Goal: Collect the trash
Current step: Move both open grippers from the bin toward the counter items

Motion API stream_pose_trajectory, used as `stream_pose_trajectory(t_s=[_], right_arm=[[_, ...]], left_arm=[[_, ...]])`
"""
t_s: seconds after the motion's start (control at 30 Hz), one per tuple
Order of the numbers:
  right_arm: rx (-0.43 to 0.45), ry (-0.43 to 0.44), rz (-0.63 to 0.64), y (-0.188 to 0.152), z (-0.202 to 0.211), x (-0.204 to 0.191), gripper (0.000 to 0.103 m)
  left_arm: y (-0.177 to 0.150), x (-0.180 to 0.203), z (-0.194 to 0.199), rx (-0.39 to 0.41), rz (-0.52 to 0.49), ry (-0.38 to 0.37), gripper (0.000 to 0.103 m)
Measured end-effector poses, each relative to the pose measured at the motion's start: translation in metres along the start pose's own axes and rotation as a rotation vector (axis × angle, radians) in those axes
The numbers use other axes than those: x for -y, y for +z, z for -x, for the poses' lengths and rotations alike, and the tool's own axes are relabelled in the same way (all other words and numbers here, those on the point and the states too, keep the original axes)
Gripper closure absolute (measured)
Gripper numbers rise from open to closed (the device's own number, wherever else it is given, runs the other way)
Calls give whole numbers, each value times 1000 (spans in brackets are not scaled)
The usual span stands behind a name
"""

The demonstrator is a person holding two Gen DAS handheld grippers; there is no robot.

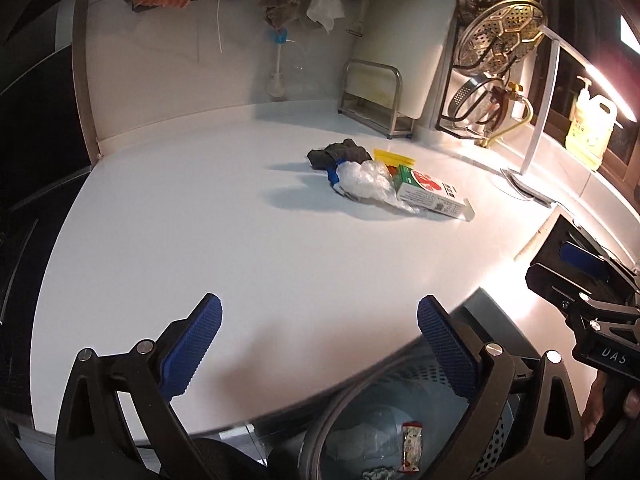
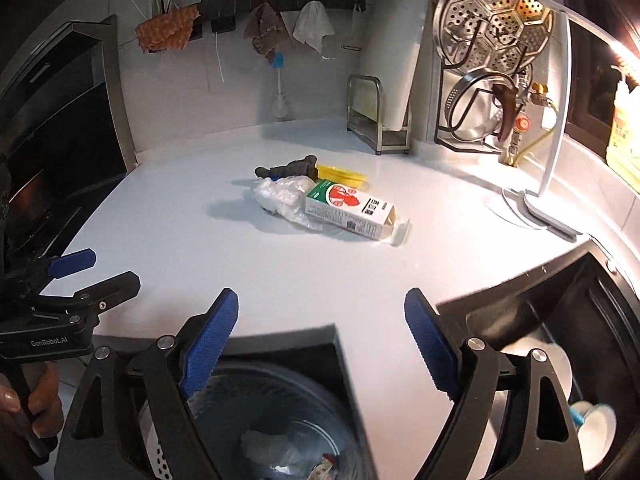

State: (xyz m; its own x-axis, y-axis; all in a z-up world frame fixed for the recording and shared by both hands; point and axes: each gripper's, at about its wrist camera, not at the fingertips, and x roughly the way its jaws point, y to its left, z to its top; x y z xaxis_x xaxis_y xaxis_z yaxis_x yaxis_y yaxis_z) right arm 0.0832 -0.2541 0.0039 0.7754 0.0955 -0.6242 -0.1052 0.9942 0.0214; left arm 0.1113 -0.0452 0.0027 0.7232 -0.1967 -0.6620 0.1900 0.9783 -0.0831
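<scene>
A pile of trash lies on the white counter [image 1: 200, 220]: an open white carton with red and green print [image 1: 430, 194] [image 2: 350, 210], crumpled clear plastic [image 1: 366, 182] [image 2: 282, 196], a dark rag or glove [image 1: 340, 152] [image 2: 288, 168] and a yellow wrapper [image 1: 392, 157] [image 2: 340, 174]. My left gripper [image 1: 318, 344] is open and empty at the counter's near edge, above a mesh bin [image 1: 400, 420] holding a small wrapper [image 1: 411, 446]. My right gripper [image 2: 320, 340] is open and empty over the same bin [image 2: 280, 432], which holds plastic and wrappers.
A metal rack [image 1: 376, 96] stands at the back by a white board. Strainers and lids hang at the right [image 1: 500, 32]. A white lamp [image 1: 536, 136] stands at the counter's right. A dark sink with white bowls [image 2: 560, 360] lies to the right. Cloths hang on the back wall [image 2: 280, 28].
</scene>
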Motion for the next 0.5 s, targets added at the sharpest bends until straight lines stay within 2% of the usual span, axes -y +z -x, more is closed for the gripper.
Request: stream_pose_trajectory(t_s=[0.2, 0.43, 0.5], right_arm=[[-80, 60, 88, 38, -62, 18, 21], [-176, 175, 176, 70, -125, 41, 21], [-211, 180, 197, 76, -140, 45, 20]], left_arm=[[27, 3, -35, -19, 7, 18, 7], [39, 6, -62, -37, -8, 29, 7], [40, 7, -68, -39, -11, 34, 7]])
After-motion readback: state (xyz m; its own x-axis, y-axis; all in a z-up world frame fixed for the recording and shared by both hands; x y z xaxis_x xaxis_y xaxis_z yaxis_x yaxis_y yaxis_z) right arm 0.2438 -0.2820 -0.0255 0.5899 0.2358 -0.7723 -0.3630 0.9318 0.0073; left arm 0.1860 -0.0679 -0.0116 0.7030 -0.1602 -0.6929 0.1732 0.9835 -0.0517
